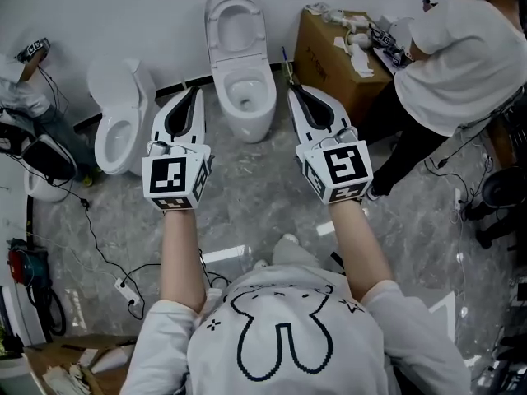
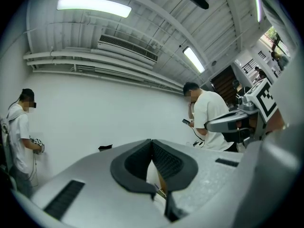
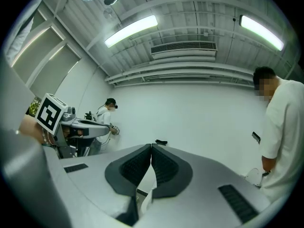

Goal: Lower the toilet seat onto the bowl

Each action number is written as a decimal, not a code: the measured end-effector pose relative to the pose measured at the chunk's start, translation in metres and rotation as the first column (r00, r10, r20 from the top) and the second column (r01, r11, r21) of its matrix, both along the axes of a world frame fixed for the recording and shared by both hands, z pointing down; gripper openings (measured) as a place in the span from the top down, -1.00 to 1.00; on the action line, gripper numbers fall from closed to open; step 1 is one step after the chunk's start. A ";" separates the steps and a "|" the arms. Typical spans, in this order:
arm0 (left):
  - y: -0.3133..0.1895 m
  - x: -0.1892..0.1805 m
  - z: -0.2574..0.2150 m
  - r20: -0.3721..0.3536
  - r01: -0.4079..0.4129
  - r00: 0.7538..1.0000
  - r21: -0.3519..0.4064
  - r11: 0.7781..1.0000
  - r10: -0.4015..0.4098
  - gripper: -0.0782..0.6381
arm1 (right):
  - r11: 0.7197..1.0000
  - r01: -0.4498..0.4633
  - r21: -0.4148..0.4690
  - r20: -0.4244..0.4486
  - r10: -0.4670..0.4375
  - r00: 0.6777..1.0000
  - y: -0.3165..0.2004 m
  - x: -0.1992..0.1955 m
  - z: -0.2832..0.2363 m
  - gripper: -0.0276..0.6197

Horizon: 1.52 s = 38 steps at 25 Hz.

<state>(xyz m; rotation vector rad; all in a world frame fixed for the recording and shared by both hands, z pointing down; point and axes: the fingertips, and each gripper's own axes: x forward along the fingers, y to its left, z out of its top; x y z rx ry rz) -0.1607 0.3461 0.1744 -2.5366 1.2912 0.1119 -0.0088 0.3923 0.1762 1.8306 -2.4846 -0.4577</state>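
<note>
Count:
- 2 toilets: centre toilet [image 1: 239, 72], left toilet [image 1: 115, 130].
- 2 grippers: left gripper [image 1: 194, 93], right gripper [image 1: 293, 90].
- 2 bystanders: right bystander [image 1: 461, 64], left bystander [image 1: 25, 97].
- 2 cardboard boxes: wall box [image 1: 325, 52], corner box [image 1: 74, 364].
- 1 power strip [image 1: 128, 290] on the floor.

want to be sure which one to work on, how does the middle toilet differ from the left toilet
The middle toilet stands between the left gripper and right gripper, facing straight out from the wall; the left toilet sits outside the left gripper, turned at an angle. The middle toilet's raised seat shows an open ring against the wall; the left toilet's upper part looks solid. Both are white, bowls open, on the grey floor.
</note>
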 end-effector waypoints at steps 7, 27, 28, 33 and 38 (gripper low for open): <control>-0.033 0.000 0.006 -0.004 0.018 1.000 -0.021 1.000 -0.018 0.76 | 1.000 0.002 -0.006 0.021 -0.002 1.000 -0.036 0.008 0.001 0.83; -0.189 0.063 0.015 0.002 0.087 0.996 -0.077 0.993 -0.087 0.76 | 0.994 0.094 -0.049 0.057 -0.091 0.994 -0.203 0.070 0.014 0.83; -0.197 0.066 0.015 0.001 0.096 0.995 -0.078 0.992 -0.096 0.76 | 0.993 0.103 -0.051 0.057 -0.100 0.993 -0.213 0.074 0.015 0.83; -0.233 0.078 0.016 0.007 0.136 0.991 -0.084 0.987 -0.136 0.76 | 0.988 0.142 -0.060 0.069 -0.138 0.988 -0.259 0.088 0.018 0.83; -0.264 0.097 0.020 0.022 0.153 0.988 -0.085 0.985 -0.152 0.76 | 0.981 0.180 -0.079 0.070 -0.174 0.982 -0.293 0.098 0.027 0.83</control>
